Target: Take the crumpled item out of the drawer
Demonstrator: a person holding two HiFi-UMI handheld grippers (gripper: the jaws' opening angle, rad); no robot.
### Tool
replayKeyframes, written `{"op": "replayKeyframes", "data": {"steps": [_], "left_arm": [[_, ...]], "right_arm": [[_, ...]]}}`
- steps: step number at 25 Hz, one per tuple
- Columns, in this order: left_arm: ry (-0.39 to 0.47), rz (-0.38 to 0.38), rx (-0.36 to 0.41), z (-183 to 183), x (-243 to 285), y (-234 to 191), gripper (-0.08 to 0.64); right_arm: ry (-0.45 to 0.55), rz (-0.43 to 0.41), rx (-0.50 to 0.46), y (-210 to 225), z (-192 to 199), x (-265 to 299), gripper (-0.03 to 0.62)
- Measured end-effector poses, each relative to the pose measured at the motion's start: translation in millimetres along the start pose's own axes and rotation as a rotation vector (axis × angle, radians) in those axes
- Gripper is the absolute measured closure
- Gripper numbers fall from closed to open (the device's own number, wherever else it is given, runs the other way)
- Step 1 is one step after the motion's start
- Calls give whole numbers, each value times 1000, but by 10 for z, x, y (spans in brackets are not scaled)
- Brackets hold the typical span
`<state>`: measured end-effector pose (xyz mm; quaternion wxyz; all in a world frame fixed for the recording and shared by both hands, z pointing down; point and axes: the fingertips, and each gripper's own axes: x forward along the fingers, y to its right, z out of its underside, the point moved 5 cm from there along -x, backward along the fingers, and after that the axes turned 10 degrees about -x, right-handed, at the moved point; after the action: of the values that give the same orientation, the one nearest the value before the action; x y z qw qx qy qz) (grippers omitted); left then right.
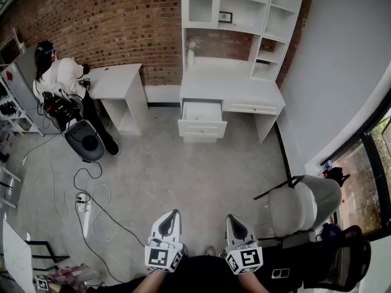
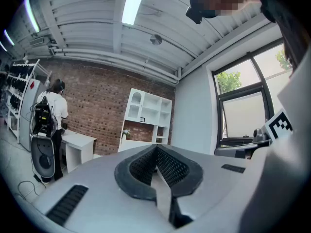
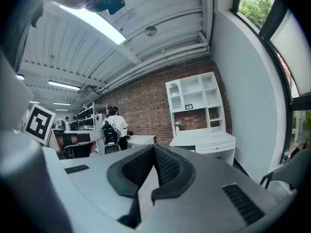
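Note:
Across the room a white desk (image 1: 232, 81) with a shelf unit stands against the brick wall. Its top left drawer (image 1: 202, 112) is pulled open. The inside looks pale, and I cannot make out a crumpled item from this far. My left gripper (image 1: 176, 213) and right gripper (image 1: 231, 218) are held side by side at the bottom of the head view, far from the desk. Both point level toward it. In the left gripper view the left gripper (image 2: 156, 147) has its jaws together with nothing between them. The right gripper (image 3: 153, 146) is shut and empty too.
A person (image 1: 61, 78) stands at a small white table (image 1: 119, 81) at the back left, beside a dark chair (image 1: 85, 140). Cables and a power strip (image 1: 82, 203) lie on the floor at the left. A grey office chair (image 1: 302, 206) stands close on my right, by the window.

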<state>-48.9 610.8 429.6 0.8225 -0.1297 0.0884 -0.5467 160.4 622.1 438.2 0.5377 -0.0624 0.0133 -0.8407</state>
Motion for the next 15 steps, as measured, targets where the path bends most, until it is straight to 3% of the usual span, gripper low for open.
{"op": "replayKeyframes", "data": {"steps": [15], "left_arm": [[-10, 6, -2, -15, -28, -38, 537]], "right_arm": [[12, 2, 26, -57, 11, 24, 578]]}}
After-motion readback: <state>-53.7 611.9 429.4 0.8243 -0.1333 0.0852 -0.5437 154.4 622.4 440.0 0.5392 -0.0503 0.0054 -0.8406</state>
